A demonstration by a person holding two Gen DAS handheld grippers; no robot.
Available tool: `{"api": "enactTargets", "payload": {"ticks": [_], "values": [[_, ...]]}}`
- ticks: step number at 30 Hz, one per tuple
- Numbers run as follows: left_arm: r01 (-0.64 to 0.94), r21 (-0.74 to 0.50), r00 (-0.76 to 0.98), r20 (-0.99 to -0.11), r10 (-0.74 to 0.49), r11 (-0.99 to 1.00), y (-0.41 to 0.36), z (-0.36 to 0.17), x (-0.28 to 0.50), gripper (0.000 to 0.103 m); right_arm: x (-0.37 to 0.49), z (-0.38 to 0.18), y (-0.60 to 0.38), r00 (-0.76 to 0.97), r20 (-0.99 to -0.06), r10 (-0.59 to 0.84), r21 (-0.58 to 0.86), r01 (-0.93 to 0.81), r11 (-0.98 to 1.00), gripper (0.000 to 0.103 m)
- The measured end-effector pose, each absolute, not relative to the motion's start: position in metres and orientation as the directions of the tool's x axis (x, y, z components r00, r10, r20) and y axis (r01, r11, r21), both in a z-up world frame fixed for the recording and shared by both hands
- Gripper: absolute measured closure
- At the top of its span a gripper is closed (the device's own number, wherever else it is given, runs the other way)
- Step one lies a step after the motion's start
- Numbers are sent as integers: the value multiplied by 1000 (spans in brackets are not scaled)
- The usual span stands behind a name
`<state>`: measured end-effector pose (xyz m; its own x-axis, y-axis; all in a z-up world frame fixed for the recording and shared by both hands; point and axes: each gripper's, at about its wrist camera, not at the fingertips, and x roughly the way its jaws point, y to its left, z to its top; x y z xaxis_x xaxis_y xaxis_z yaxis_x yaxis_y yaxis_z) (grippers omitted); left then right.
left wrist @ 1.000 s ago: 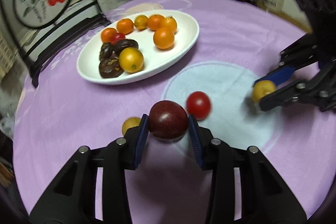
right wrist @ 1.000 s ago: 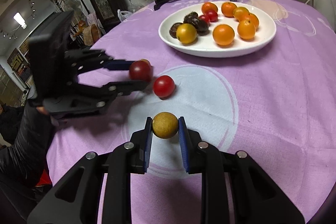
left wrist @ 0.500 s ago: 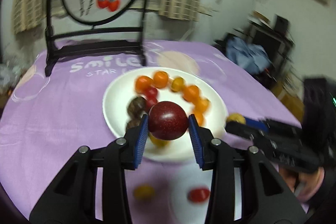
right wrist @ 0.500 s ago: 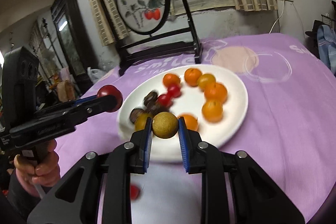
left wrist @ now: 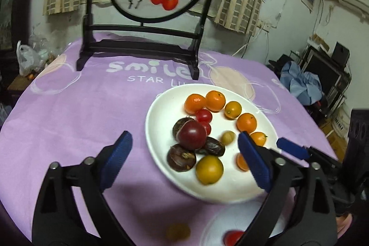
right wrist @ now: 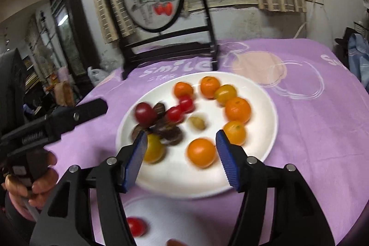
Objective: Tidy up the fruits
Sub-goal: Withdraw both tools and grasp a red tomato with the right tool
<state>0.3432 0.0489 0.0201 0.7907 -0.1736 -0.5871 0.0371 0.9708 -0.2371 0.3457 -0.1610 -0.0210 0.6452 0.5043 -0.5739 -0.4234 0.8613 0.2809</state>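
A white plate (left wrist: 152, 149) on the purple cloth holds oranges, cherry tomatoes and dark fruits. My left gripper (left wrist: 184, 141) hovers over its left side, its jaws opening wide; the dark red plum (left wrist: 192, 135) rests free on the dark fruits, touching neither pad. My right gripper (right wrist: 182, 137) hangs above the plate's (right wrist: 265, 153) near rim, its jaws opening too. The small tan fruit (right wrist: 197, 123) lies loose in the plate's middle, beyond the pads. A red cherry tomato (right wrist: 136, 226) and a yellow fruit (left wrist: 178, 232) sit on the cloth in front of the plate.
A black stand with a round painted screen (left wrist: 140, 54) occupies the back of the table. A hand (right wrist: 30, 183) grips the left tool at the far left of the right wrist view. Shelves and blue cloth (left wrist: 302, 82) crowd the room's right side.
Both grippers carried their fruits from the cloth to above the plate, then opened. The plum and the tan fruit left the pads and now lie in the plate.
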Motion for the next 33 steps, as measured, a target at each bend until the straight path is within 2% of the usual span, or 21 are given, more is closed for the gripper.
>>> {"api": "enactTargets", "payload": {"ticks": [3,6,11,13,19,26,27,28,33], "values": [[-20,-221,815,-569,-112,975,60,22,324,2,329,-25,-150,584,-602,544,290,-475,831,40],[-88,-202,804,-592,-50,975,72,16,310,2,306,-33,-136,526,-619,584,279,-548,789,40],[-130,-189,789,-614,-14,973,85,9,292,2,277,-48,-115,496,-680,541,178,-604,777,40],[-154,-138,792,-610,38,978,83,9,287,2,276,-53,-112,474,-699,536,175,-614,770,40],[-149,-113,784,-619,48,982,80,7,285,2,279,-62,-107,473,-739,480,128,-602,788,40],[-152,-54,779,-621,86,987,74,4,286,2,279,-72,-101,441,-774,454,103,-620,778,61],[-152,-50,781,-619,88,987,74,5,286,2,279,-74,-100,439,-778,450,99,-621,777,69],[-152,-49,781,-618,90,987,74,5,286,2,279,-76,-99,436,-784,442,94,-620,779,72],[-150,-53,780,-620,85,987,75,5,285,2,282,-66,-112,441,-762,474,151,-592,792,73]]}}
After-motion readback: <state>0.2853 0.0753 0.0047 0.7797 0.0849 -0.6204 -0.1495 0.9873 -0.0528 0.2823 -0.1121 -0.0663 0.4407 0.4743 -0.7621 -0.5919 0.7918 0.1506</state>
